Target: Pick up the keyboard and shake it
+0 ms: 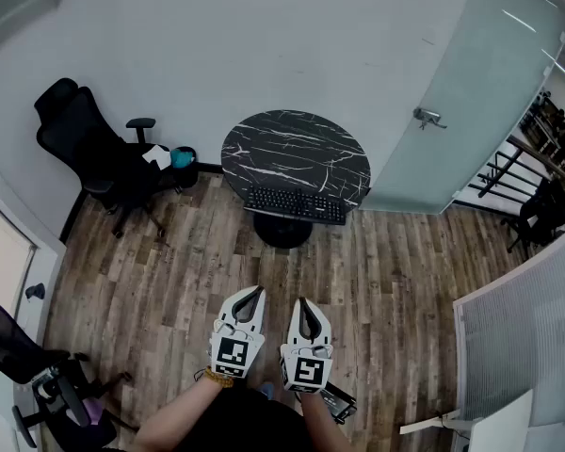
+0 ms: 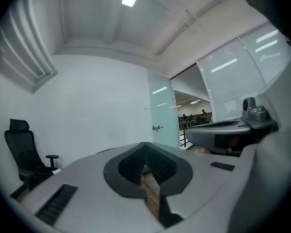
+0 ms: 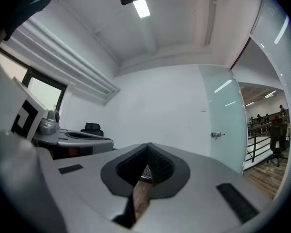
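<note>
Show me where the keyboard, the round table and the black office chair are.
keyboard [image 1: 295,204]: head view, middle of its keys.
round table [image 1: 292,144]: head view, bare marble top.
black office chair [image 1: 71,139]: head view, its backrest.

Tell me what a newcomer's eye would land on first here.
The round black marbled table in mid-room draws the eye first, with a black keyboard along its near edge. At the head view's bottom, the left gripper and right gripper sit side by side, both shut and empty, well short of the table. A black office chair stands by the left wall, a frosted glass door at right.
</note>
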A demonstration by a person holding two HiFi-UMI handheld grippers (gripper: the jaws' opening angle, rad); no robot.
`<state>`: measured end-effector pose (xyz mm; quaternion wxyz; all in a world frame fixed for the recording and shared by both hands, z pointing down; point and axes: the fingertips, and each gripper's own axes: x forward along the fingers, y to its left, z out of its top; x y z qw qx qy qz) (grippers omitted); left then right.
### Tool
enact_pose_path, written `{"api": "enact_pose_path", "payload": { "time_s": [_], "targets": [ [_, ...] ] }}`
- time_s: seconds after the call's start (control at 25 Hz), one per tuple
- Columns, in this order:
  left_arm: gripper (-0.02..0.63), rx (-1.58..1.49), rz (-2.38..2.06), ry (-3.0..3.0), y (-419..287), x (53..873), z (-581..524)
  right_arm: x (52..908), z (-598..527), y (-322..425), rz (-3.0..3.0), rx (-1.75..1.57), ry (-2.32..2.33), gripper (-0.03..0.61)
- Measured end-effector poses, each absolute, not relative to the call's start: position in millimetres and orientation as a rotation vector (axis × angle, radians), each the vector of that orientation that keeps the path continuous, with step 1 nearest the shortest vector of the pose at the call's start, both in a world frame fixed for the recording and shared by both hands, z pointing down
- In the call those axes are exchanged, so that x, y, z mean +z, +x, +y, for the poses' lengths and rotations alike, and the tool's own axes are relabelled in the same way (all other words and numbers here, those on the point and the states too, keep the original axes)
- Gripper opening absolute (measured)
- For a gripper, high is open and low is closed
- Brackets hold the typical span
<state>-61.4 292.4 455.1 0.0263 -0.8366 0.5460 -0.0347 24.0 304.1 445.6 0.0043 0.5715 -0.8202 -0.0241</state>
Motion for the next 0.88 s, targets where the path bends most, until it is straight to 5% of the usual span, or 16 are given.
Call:
{"api": "enact_pose_path", "payload": {
  "time_s": [0.88],
  "targets": [
    [0.014, -0.132, 1.696, -2.678, -131.1, 480.5, 163.9, 475.9, 172.0, -41.0, -2.520, 0.102, 1.766, 0.032]
  ]
}}
